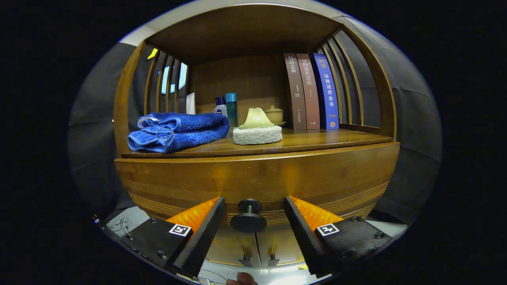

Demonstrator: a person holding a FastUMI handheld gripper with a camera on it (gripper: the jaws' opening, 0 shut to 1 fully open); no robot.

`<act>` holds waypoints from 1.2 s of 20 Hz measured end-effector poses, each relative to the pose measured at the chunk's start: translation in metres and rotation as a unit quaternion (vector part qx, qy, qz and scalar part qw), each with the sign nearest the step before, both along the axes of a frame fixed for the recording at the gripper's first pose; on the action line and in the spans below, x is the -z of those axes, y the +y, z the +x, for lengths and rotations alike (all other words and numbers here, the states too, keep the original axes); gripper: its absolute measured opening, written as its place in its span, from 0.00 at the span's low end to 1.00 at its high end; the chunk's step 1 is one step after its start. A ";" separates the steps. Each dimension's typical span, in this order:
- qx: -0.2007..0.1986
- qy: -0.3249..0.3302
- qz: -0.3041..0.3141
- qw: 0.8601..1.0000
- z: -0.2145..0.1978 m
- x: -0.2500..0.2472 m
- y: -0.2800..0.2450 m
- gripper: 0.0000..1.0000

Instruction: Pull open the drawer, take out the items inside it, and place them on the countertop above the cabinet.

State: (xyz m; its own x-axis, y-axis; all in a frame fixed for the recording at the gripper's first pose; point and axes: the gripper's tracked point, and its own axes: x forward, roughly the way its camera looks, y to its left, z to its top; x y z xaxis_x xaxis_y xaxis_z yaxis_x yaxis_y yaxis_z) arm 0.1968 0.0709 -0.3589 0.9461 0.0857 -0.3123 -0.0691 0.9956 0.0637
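- Gripper (251, 209): its two fingers stand spread apart, one to each side of the round dark drawer knob (248, 217). Neither finger touches the knob; the jaws are released and grasp nothing.
- Curved brown wooden drawer front (257, 174): it sits flush under the countertop, closed. The knob projects from its lower middle, toward the camera, and lies between the fingers.
- Polished wooden countertop (317, 138): it runs directly above the drawer front, inside a wooden cabinet frame with slatted sides.
- Folded blue towel (178, 130): it lies on the left part of the countertop, near the front edge.
- White round sponge pad with a pale yellow-green moulded top (257, 128): it rests on the countertop just right of the towel.
- Small white bottle with a dark blue cap (220, 107) and a teal cylindrical bottle (231, 109): they stand upright side by side behind the towel, near the back panel.
- Pale lidded ceramic cup (274, 114): it stands behind the sponge pad.
- Three upright books (311, 93), two brown and one blue: they stand together at the right rear.
- Drawer contents: cannot tell; hidden.
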 end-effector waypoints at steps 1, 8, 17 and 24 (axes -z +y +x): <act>0.002 -0.003 0.003 1.000 0.004 0.001 -0.001 0.99; 0.005 -0.001 0.030 1.000 0.001 -0.001 0.001 0.98; 0.004 -0.037 0.013 0.999 -0.044 -0.051 -0.003 1.00; -0.014 -0.089 -0.019 0.996 -0.095 -0.156 -0.006 1.00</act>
State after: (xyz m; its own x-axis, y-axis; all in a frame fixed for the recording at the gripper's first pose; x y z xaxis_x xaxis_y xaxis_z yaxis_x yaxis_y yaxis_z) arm 0.1020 0.0654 -0.2033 0.9842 0.1041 -0.1430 -0.1038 0.9946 0.0095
